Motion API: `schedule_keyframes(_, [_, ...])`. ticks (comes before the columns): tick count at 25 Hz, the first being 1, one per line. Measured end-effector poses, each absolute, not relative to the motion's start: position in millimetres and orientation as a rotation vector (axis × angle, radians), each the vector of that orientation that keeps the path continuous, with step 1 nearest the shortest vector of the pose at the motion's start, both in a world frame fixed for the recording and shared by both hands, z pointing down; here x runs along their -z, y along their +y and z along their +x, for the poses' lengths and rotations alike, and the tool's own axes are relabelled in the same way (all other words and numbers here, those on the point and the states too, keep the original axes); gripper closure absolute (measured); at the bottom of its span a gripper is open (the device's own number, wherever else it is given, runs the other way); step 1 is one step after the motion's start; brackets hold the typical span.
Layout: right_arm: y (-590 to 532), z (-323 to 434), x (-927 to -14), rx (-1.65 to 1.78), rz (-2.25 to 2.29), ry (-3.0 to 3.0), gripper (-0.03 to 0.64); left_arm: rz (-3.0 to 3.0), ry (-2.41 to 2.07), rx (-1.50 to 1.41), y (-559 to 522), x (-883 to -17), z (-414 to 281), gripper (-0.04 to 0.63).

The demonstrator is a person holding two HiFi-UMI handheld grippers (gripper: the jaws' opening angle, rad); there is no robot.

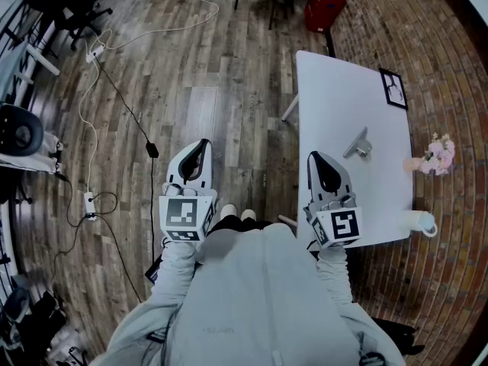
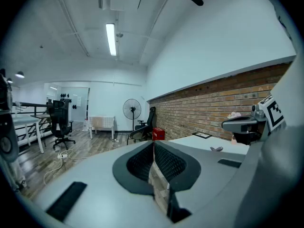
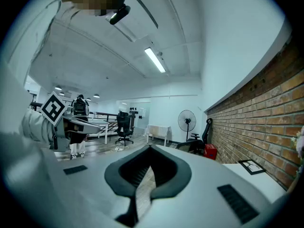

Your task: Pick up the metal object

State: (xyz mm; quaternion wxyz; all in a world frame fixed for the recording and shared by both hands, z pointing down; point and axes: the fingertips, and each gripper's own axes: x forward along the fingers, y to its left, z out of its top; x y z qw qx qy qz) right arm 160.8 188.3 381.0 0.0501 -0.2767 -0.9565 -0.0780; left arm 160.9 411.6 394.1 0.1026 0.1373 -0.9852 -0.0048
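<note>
Black-and-white square patterns on the left cube [image 1: 183, 216] and the right cube [image 1: 339, 227]; print inside the framed picture [image 1: 393, 88] too small to read.

Both arms in pale sleeves, stretched forward side by side; each tool held close to level, nose dipped slightly. Left gripper [image 1: 204, 143] out over the wooden floor [image 1: 191, 59], well apart from the white table [image 1: 335, 90]; jaws pressed together in the left gripper view [image 2: 153, 142], nothing between them. Right gripper [image 1: 314, 157] above the table's near left edge; jaws clenched tip to tip in the right gripper view [image 3: 149, 147], likewise empty.

Counted: two grippers, two marker cubes, one table. On that table, one metal object [image 1: 358, 145], lying near the middle, ahead and to the right of the right gripper's tips, apart from them and untouched; seen small on the tabletop in the left gripper view too [image 2: 216, 149]. Also one framed picture at the far right corner, one bunch of pink flowers [image 1: 436, 155] at the right edge, one white cup [image 1: 419, 223] at the near right corner. One standing fan [image 2: 129, 109] by the far wall.
</note>
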Motion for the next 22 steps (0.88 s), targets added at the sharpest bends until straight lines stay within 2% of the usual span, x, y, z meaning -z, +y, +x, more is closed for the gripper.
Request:
schedule_keyframes(14, [209,160,-386,0.204,-0.778,-2.943,0.594,0.422,-2.888,-0.011,445,-406,164,0.563])
schedule_keyframes(22, [218,131,-401,0.178,-0.796,-2.924,0.592,0.424,-2.874,0.001,448,-419,134,0.563])
